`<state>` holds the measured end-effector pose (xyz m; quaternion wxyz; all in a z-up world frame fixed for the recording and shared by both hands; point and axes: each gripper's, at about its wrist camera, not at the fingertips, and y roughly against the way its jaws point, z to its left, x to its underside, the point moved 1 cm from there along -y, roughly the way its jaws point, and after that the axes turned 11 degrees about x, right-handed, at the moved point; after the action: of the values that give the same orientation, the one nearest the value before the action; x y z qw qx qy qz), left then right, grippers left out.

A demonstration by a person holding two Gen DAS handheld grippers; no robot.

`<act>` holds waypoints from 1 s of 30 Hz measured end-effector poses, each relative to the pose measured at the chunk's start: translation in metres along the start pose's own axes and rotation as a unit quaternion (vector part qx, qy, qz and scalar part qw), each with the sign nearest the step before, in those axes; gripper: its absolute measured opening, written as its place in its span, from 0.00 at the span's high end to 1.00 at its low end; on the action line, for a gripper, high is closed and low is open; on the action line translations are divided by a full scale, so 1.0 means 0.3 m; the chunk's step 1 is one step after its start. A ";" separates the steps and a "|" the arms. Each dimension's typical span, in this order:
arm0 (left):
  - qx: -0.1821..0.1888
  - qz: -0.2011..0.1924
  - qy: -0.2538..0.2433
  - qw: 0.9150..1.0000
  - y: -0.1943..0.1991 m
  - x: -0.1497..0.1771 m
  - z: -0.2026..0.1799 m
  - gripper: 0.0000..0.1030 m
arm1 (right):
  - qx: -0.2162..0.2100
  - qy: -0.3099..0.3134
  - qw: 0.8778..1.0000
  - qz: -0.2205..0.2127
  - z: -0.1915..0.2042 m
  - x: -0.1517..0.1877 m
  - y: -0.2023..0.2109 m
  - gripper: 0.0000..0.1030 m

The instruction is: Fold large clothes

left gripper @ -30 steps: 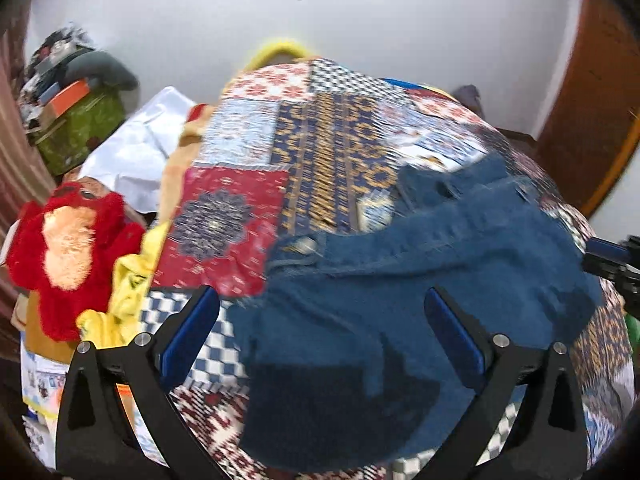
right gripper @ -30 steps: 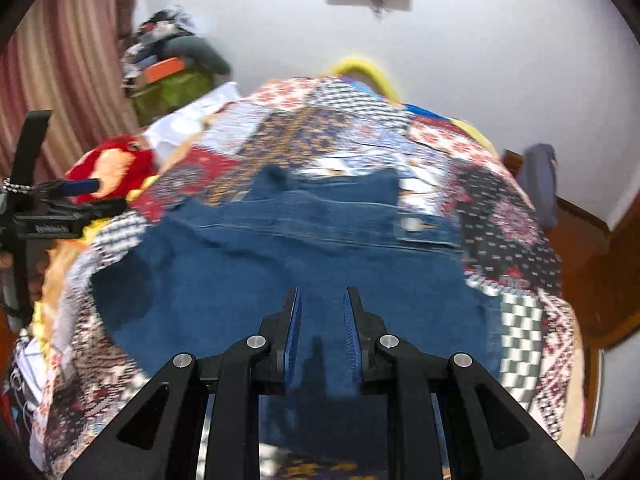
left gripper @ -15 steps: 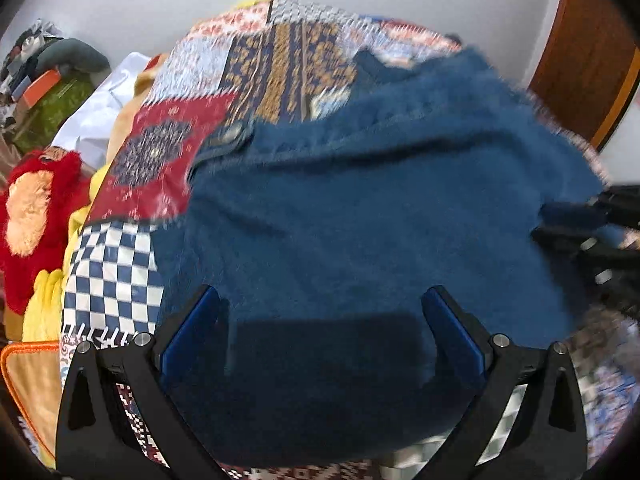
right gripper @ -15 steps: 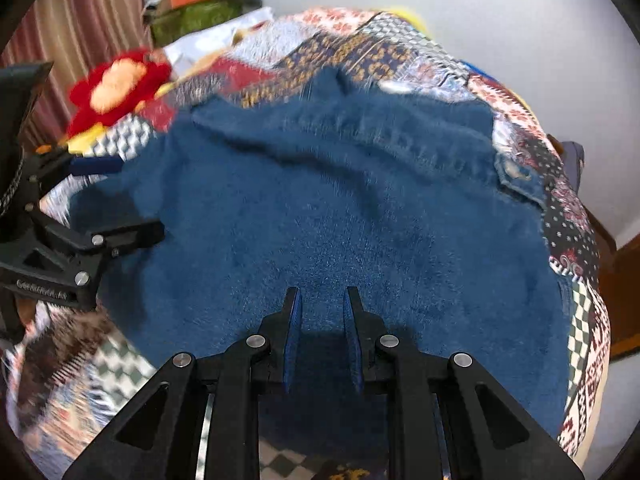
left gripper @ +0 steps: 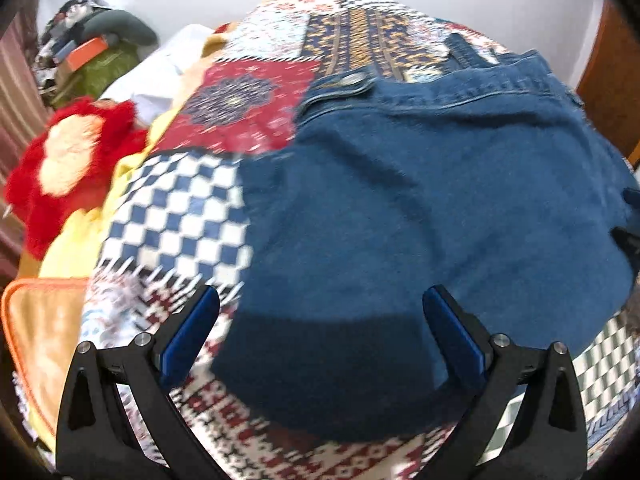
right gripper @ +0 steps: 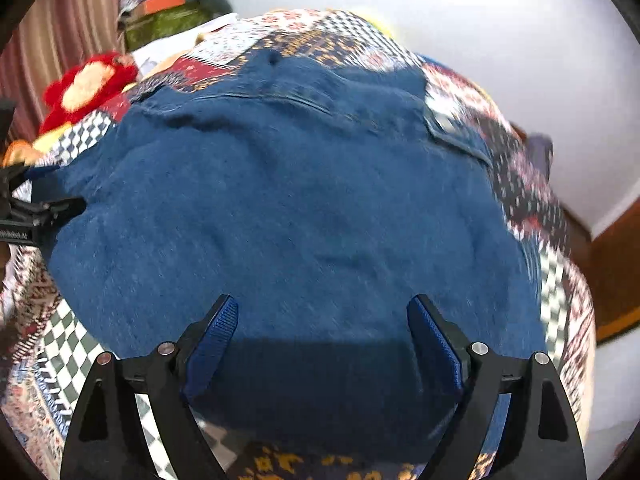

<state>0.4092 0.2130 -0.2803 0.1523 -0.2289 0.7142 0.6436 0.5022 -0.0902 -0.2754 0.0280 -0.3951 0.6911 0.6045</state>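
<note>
Here, the jeans point(left gripper: 432, 208) are spread flat on the quilt point(left gripper: 180, 216). The left gripper point(left gripper: 320, 332) is held released above their near edge. The right gripper point(right gripper: 322, 336) is opening, its 2 pads apart, denim below untouched.

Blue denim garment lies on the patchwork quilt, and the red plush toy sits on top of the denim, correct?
Not quite. The blue denim garment does lie on the patchwork quilt, but the red plush toy sits beside the quilt's edge, apart from the denim, as the left wrist view shows.

jeans point(left gripper: 420, 208) on quilt point(left gripper: 180, 216), plush toy point(left gripper: 68, 160) left
</note>
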 end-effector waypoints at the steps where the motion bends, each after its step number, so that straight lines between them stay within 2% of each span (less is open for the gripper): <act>1: -0.005 0.001 0.007 1.000 0.006 0.012 0.016 0.00 | -0.001 -0.004 1.000 0.000 -0.014 0.010 0.004 0.16; 6: 0.020 -0.008 0.056 0.998 0.058 0.056 0.083 0.00 | 0.001 -0.017 1.000 -0.002 -0.063 0.041 0.042 0.16; 11: -0.008 -0.014 0.064 0.998 0.112 0.105 0.104 0.00 | 0.005 -0.051 0.999 0.007 -0.134 0.077 0.078 0.16; 13: -0.033 -0.010 0.062 0.997 0.130 0.126 0.115 0.00 | 0.020 -0.062 0.998 0.014 -0.169 0.090 0.085 0.16; 16: -0.036 -0.011 0.069 0.997 0.169 0.159 0.129 0.00 | 0.034 -0.075 0.996 0.021 -0.212 0.115 0.100 0.16; 20: -0.032 -0.026 0.090 0.995 0.234 0.183 0.143 0.00 | 0.021 -0.114 0.993 0.035 -0.252 0.140 0.122 0.16; 23: -0.019 -0.048 0.104 0.993 0.282 0.170 0.144 0.00 | 0.023 -0.117 0.993 0.024 -0.243 0.136 0.161 0.16; 26: 0.002 -0.067 0.122 0.990 0.321 0.160 0.129 0.00 | 0.030 -0.102 0.994 -0.008 -0.212 0.110 0.232 0.16; 30: 0.056 -0.080 0.168 0.981 0.332 0.155 0.101 0.00 | 0.033 -0.080 0.995 -0.055 -0.144 0.063 0.319 0.16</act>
<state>0.3154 0.2436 -0.2234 0.0936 -0.3812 0.7441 0.5406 0.4527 -0.1412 -0.1959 0.1298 -0.3817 0.6832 0.6088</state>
